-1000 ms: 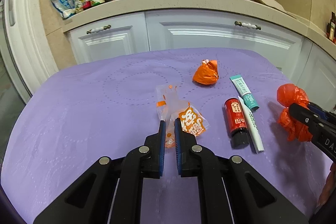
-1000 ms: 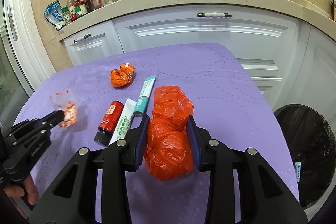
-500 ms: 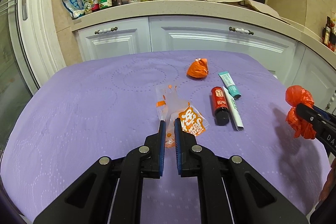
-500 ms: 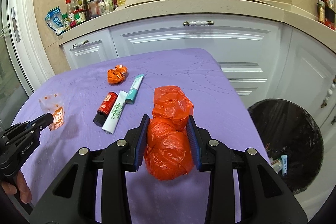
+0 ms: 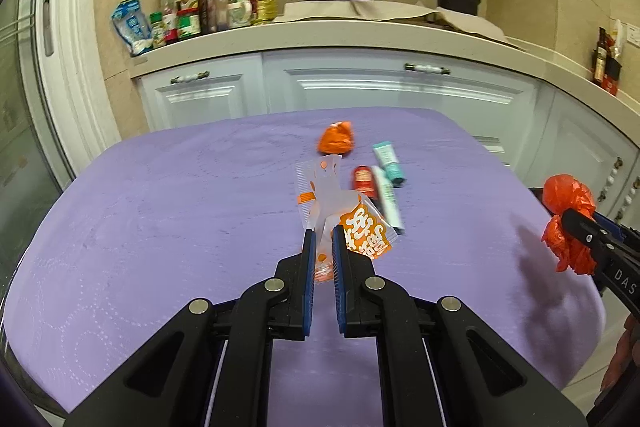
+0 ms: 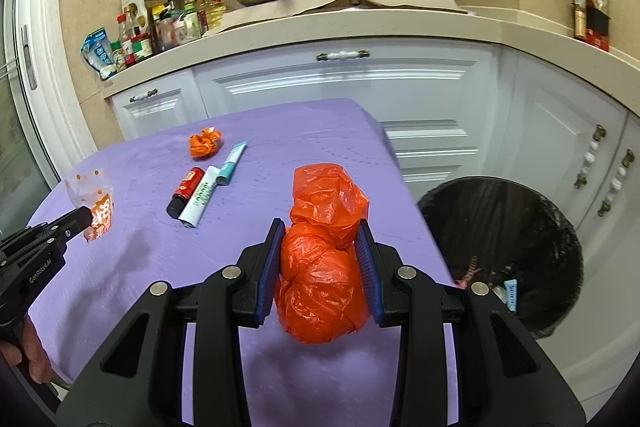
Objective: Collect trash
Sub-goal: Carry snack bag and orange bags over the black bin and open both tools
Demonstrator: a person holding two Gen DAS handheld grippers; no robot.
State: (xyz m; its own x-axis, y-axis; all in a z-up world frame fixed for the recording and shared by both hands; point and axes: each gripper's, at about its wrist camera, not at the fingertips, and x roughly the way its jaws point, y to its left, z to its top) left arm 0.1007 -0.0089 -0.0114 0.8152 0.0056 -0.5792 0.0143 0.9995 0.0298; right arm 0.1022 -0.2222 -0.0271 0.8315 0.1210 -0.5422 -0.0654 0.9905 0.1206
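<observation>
My left gripper [image 5: 323,239] is shut on a clear and orange snack wrapper [image 5: 340,207] and holds it above the purple table [image 5: 160,219]. It also shows in the right wrist view [image 6: 93,205]. My right gripper [image 6: 320,235] is shut on a crumpled red plastic bag [image 6: 324,267], held over the table's right edge; the bag also shows in the left wrist view [image 5: 568,223]. A black-lined trash bin [image 6: 504,247] stands on the floor to the right of the table, with some items inside.
On the table lie a crumpled orange wrapper [image 6: 205,143], a red and black bottle [image 6: 185,191], a white tube [image 6: 202,197] and a teal tube [image 6: 232,163]. White cabinets [image 6: 340,87] and a counter with bottles and a pan stand behind.
Both grippers have risen and pulled back from the table with their loads. The right gripper has swung right, bringing more of the trash bin into view.
</observation>
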